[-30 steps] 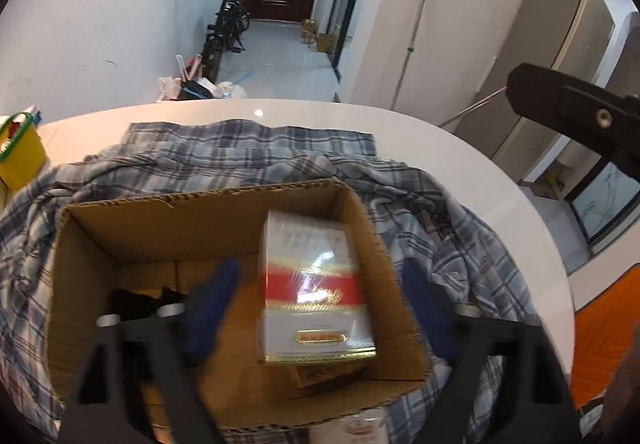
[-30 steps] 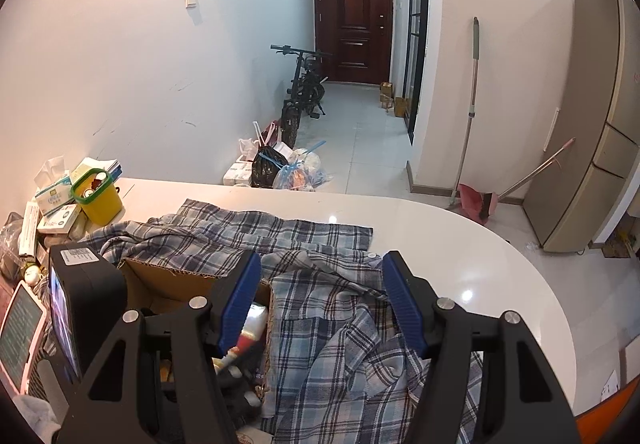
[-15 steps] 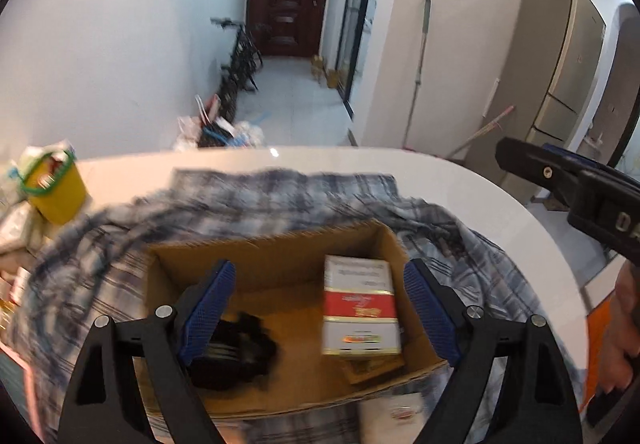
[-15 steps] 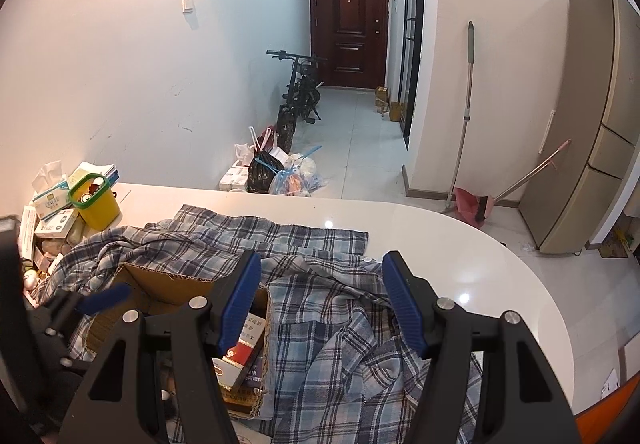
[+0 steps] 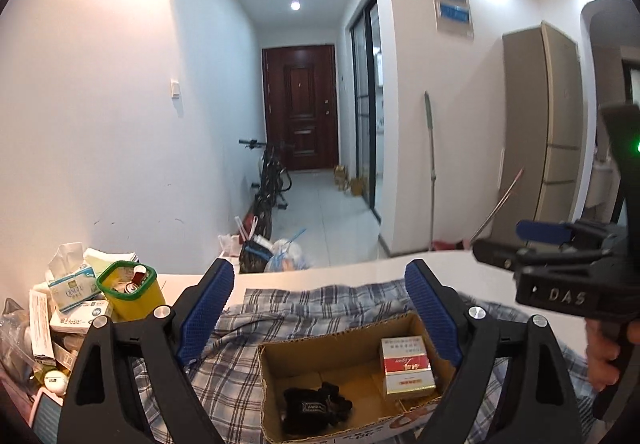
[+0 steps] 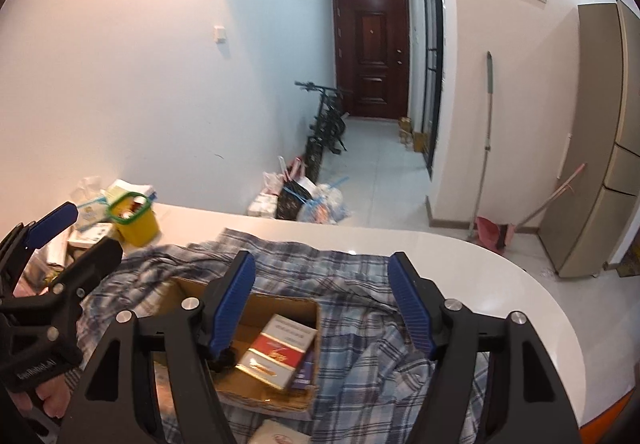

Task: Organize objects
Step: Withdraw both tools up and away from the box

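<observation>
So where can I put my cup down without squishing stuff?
The bare white table past the plaid shirt, toward its round edge, is free. A strip between the shirt and the yellow bin is bare too. The far left corner is crowded with tissue packs and boxes. The cardboard box already holds things.

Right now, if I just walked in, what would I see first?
Probably the open cardboard box on the crumpled plaid shirt, with a red-and-white carton and a black bundle inside. Both blue-padded tools, left and right, hover open above it. A yellow tub stands far left.

"DAS" on right claw (image 5: 496,244)
</observation>
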`<move>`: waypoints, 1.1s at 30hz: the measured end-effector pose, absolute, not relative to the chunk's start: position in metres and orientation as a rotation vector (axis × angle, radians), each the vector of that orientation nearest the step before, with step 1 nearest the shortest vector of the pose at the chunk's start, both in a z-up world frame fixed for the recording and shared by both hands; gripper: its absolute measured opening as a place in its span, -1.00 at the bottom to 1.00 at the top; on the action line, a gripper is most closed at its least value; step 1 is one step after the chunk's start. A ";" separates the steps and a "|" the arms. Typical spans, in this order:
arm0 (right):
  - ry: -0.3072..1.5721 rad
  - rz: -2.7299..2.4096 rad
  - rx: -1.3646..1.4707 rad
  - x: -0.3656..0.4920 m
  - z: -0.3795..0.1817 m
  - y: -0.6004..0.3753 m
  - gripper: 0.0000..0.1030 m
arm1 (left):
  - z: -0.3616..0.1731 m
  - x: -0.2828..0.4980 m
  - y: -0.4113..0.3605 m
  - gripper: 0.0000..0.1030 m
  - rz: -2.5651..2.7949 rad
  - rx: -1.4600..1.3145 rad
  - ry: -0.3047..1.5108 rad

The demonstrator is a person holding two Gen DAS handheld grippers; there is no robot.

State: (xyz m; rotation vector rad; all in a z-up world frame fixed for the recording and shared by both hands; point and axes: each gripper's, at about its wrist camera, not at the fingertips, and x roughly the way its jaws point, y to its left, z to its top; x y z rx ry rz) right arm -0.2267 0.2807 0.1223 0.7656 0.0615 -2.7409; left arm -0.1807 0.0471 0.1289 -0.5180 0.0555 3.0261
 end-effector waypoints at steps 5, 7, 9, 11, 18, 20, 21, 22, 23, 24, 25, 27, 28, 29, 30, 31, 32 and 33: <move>0.043 -2.682 0.707 -0.209 0.130 0.271 0.46 | 0.136 -0.168 0.016 0.83 3.050 -0.425 -0.107; 0.039 -2.643 0.681 -0.204 0.131 0.265 0.48 | 0.135 -0.166 0.006 0.83 3.118 -0.373 -0.108; 0.016 -2.639 0.665 -0.200 0.131 0.261 0.49 | 0.134 -0.164 0.001 0.83 3.169 -0.359 -0.064; -0.053 -2.650 0.630 -0.195 0.132 0.264 0.60 | 0.132 -0.156 -0.003 0.83 3.171 -0.323 -0.046; -0.090 -2.720 0.485 -0.176 0.138 0.263 1.00 | 0.136 -0.137 -0.010 1.00 3.156 -0.179 -0.074; -0.069 -2.736 0.441 -0.171 0.140 0.260 1.00 | 0.136 -0.135 -0.010 1.00 3.164 -0.158 -0.063; -0.064 -2.738 0.424 -0.168 0.141 0.259 1.00 | 0.136 -0.135 -0.010 1.00 3.169 -0.167 -0.054; -0.063 -2.736 0.416 -0.166 0.142 0.259 1.00 | 0.136 -0.136 -0.010 1.00 3.170 -0.184 -0.051; -0.064 -2.732 0.413 -0.165 0.142 0.259 1.00 | 0.137 -0.136 -0.010 1.00 3.167 -0.196 -0.059; -0.066 -2.725 0.413 -0.164 0.143 0.259 1.00 | 0.138 -0.135 -0.011 1.00 3.164 -0.204 -0.079; -0.064 -2.718 0.415 -0.163 0.144 0.259 1.00 | 0.140 -0.135 -0.012 1.00 3.155 -0.213 -0.108; -0.058 -2.709 0.407 -0.161 0.147 0.259 1.00 | 0.145 -0.132 -0.009 1.00 3.127 -0.231 -0.130; -0.060 -2.712 0.397 -0.159 0.148 0.261 1.00 | 0.147 -0.130 -0.007 1.00 3.112 -0.237 -0.118; -0.068 -2.717 0.385 -0.156 0.150 0.262 1.00 | 0.149 -0.127 -0.005 1.00 3.105 -0.239 -0.094; -0.082 -2.721 0.371 -0.153 0.151 0.264 1.00 | 0.150 -0.123 -0.003 1.00 3.108 -0.237 -0.059; -0.097 -2.721 0.359 -0.151 0.152 0.266 1.00 | 0.151 -0.118 -0.001 1.00 3.121 -0.226 -0.021; -0.114 -2.719 0.347 -0.148 0.154 0.267 1.00 | 0.151 -0.112 0.001 1.00 3.138 -0.206 0.012; -0.126 -2.718 0.338 -0.145 0.156 0.268 1.00 | 0.150 -0.106 0.001 1.00 3.148 -0.188 0.033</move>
